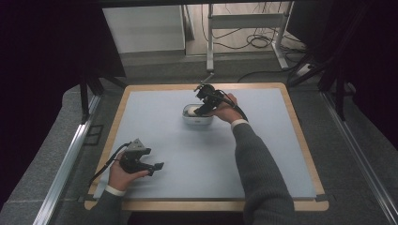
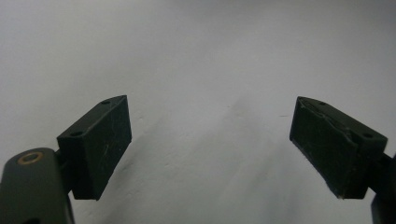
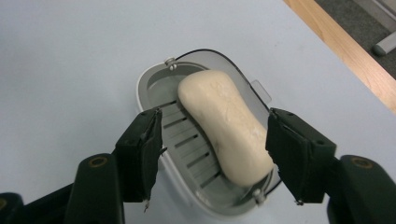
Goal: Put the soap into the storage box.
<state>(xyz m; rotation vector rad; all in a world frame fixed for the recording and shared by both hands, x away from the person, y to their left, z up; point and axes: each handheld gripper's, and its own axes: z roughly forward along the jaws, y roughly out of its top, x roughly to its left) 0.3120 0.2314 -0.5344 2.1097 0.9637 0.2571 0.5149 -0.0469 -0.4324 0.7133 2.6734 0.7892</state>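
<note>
A pale blue mat point(image 1: 197, 154) covers your wooden-edged table point(image 1: 305, 140), with dark curtains on both sides and, beyond the far edge, a grey floor with metal desk legs point(image 1: 211, 42) and loose black cables point(image 1: 260, 42). The landmark here is the white oval plastic soap dish with a slotted grey insert point(image 3: 187, 140), which sits on the mat toward the table's far side, roughly at the middle of its width point(image 1: 197, 117). A cream-coloured, waisted bar of soap point(image 3: 224, 126) lies in that dish, resting along one side of the insert so the slots on the other side stay bare. Your right gripper point(image 3: 215, 154) hangs directly over the dish, tilted down at it, with its black jaws spread apart and standing on either side of the dish; one pad point(image 3: 149, 149) sits over the dish's rim, while the other pad point(image 3: 294, 154) is just beside the soap, and I cannot tell whether it touches. In the high view your right hand point(image 1: 227, 110) holds that gripper just beside the dish. Your left gripper point(image 1: 157, 168) rests well apart from the dish, near the table's front-left corner, held in your left hand point(image 1: 123, 176). Its jaws are wide apart with nothing between them, pointing along the bare mat point(image 2: 205, 70).
</note>
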